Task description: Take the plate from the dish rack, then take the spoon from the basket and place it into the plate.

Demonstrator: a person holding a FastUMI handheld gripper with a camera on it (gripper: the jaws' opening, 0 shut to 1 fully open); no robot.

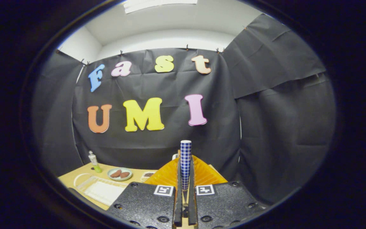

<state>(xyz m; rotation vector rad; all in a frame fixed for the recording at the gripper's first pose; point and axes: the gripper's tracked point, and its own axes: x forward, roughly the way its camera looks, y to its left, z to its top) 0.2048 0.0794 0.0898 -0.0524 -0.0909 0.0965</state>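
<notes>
The claw [185, 187] is nearly closed: its two fingers [179, 178] stand close together and press from both sides on a slim blue-and-white checked handle [185, 159]. By the task this is judged to be the spoon. The bowl end is not visible, so which end is gripped cannot be told.

**Position of the task's things**
- Spoon: held between the fingers. Its long axis runs straight out along them and rises beyond the tips, with a pale rounded end on top — it points up and away from the claw, roughly upright against the booth wall.
- Plate [202, 175]: judged to be the orange ribbed dish directly behind the spoon and just beyond the fingertips, showing on both sides of the fingers. It sits below the spoon's free end. Whether it rests flat on the desk [71, 179] cannot be told.

**Controlling relation**
The plate lies dead ahead of and under the claw, in line with the spoon's long axis. The coming move is therefore judged to be a short lowering forward, with little sideways correction, followed by opening the fingers.

**Other items**
To the left of the claw — well apart from the plate — the desk carries a small saucer [119, 174] holding brown pieces, a small bottle [93, 161] and a clear flat tray [102, 190].
</notes>
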